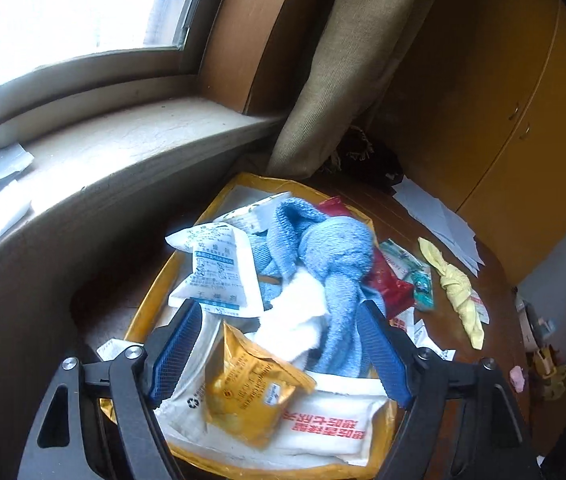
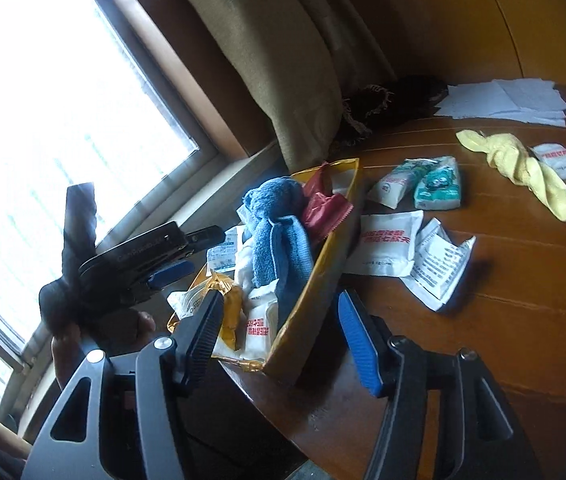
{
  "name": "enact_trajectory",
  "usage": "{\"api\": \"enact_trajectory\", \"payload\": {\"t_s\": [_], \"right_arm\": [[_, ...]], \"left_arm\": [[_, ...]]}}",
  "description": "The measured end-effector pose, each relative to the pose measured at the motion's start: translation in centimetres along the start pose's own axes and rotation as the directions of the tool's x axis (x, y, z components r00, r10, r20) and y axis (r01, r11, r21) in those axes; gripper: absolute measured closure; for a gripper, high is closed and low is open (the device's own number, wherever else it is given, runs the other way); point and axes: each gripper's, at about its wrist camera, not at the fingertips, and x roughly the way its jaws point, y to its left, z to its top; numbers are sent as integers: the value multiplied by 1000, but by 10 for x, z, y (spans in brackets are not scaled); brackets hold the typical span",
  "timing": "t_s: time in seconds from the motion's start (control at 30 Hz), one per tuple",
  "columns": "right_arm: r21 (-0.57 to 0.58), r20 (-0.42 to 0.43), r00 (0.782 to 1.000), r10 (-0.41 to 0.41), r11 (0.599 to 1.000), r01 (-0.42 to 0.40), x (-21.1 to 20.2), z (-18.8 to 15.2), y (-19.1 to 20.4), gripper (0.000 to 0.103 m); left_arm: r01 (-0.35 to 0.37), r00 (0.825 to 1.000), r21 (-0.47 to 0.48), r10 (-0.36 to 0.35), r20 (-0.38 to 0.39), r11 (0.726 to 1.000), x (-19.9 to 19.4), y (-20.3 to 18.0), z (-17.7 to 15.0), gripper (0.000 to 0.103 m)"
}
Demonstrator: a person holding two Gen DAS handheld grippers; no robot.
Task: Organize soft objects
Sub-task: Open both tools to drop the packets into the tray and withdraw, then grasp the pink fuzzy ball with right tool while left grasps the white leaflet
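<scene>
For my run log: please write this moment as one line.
left gripper: open, over yellow box | right gripper: open, empty | blue towel: in box | yellow cloth: on table

A bright window sits above a pale, dusty sill, with a coarse olive-tan curtain hanging down to the sill's end beside it. A dark fringed cloth lies bunched at the curtain's foot on the brown wooden table, and loose white paper sheets are fanned out near the table's far edge. Yellow cabinet doors with small handles stand behind.
</scene>
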Motion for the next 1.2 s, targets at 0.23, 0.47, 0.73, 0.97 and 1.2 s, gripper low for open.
{"api": "enact_trajectory", "payload": {"t_s": [0.23,0.47,0.73,0.97,1.2], "right_arm": [[148,69,997,-38,989,27,-39,-9,-25,38],[208,113,992,-63,977,38,-62,-17,-32,38],[234,133,987,-90,971,57,-85,-27,-39,38],[286,146,982,-117,955,72,-102,-31,-60,38],[331,145,982,-121,941,67,-105,-28,-77,38]], "left_arm": [[48,996,89,-54,68,995,-34,-37,-17,20],[111,989,165,-125,78,980,-59,-62,-35,20],[168,981,243,-185,52,955,-70,-97,-55,20],[197,979,294,-203,-11,935,-60,-124,-64,20],[193,981,333,-183,-62,923,-43,-138,-72,20]]}}
